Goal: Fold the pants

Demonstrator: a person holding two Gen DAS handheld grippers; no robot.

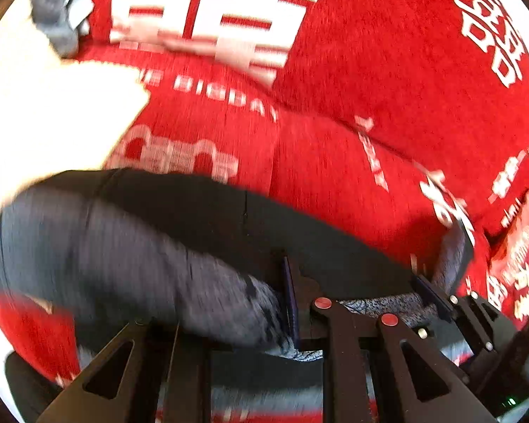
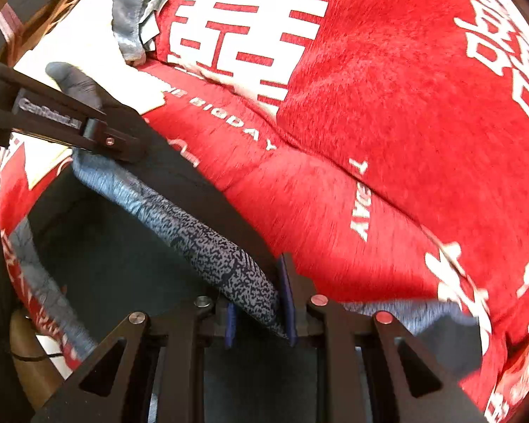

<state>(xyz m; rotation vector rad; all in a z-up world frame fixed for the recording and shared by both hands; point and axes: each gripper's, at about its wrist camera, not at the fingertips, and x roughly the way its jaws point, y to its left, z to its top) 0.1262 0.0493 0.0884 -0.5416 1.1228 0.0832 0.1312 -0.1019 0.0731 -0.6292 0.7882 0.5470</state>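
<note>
Looking along the left gripper (image 1: 363, 303), the pants (image 1: 134, 246) hang as a dark grey, heathered bundle across the near part of the view, lifted off the red blanket (image 1: 388, 70) with white lettering. The jaws look closed on a fold of that fabric, though motion blur makes the exact pinch hard to read. A grey cloth (image 1: 58, 10) lies far left beside a white sheet (image 1: 46, 112).

From the right wrist, the right gripper (image 2: 261, 310) has its jaws nearly closed on a bunched edge of the pants (image 2: 211, 246), which stretch up and left to the left gripper (image 2: 98, 134), also clamped on them. The knit appears soft, light and limp, likely to sag between holds; gripping doubled edges, as both do, should resist slipping.
</note>
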